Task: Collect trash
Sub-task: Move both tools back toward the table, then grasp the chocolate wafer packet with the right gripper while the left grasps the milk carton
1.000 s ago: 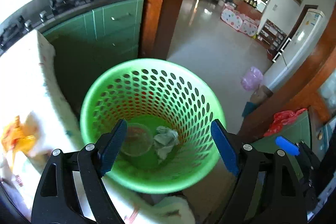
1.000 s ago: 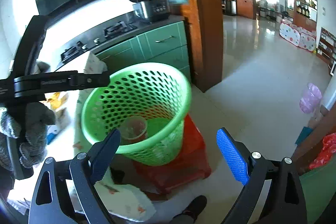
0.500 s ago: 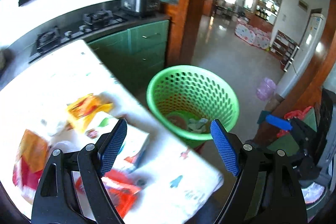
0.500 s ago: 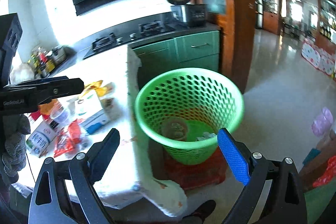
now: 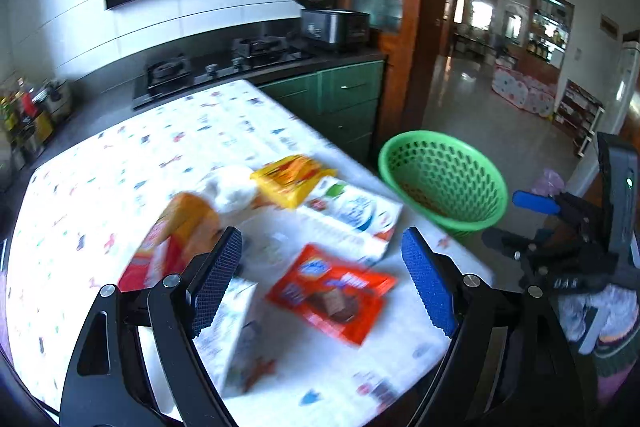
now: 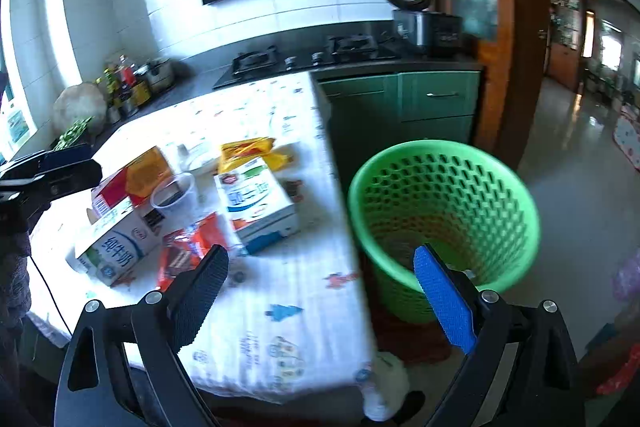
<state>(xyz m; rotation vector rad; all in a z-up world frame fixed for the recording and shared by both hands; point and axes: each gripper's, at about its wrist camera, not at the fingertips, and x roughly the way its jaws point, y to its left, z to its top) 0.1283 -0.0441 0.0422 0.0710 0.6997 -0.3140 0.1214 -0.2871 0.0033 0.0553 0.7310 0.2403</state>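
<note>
Both tongs stand wide with nothing between their pads. The left tongs (image 5: pixel 320 283) hang over the near part of the bench (image 5: pixel 132 163), which wears a white cloth printed with small coloured figures. Directly under them lies a red snack wrapper (image 5: pixel 332 295), flat on the cloth. Beyond it, toward the right edge of the bench, rests a white milk carton (image 5: pixel 352 215) on its side, and a yellow packet (image 5: pixel 292 179) lies touching its far end. A crumpled white tissue (image 5: pixel 230 187) sits just beside the packet, with an orange-and-red box (image 5: pixel 176 239) next to it, blurred in this view.

From the right wrist, the right tongs (image 6: pixel 320 291) straddle the right edge of the bench, the black pad over the cloth and the blue pad in front of the green perforated basket (image 6: pixel 444 211). The basket stands on the floor just off that edge, on something red. A clear plastic cup (image 6: pixel 174 193) stands upright among the cartons, and a second milk carton (image 6: pixel 112 247) lies nearer the left edge. A gloved hand (image 6: pixel 16 267) shows at the left border.
</note>
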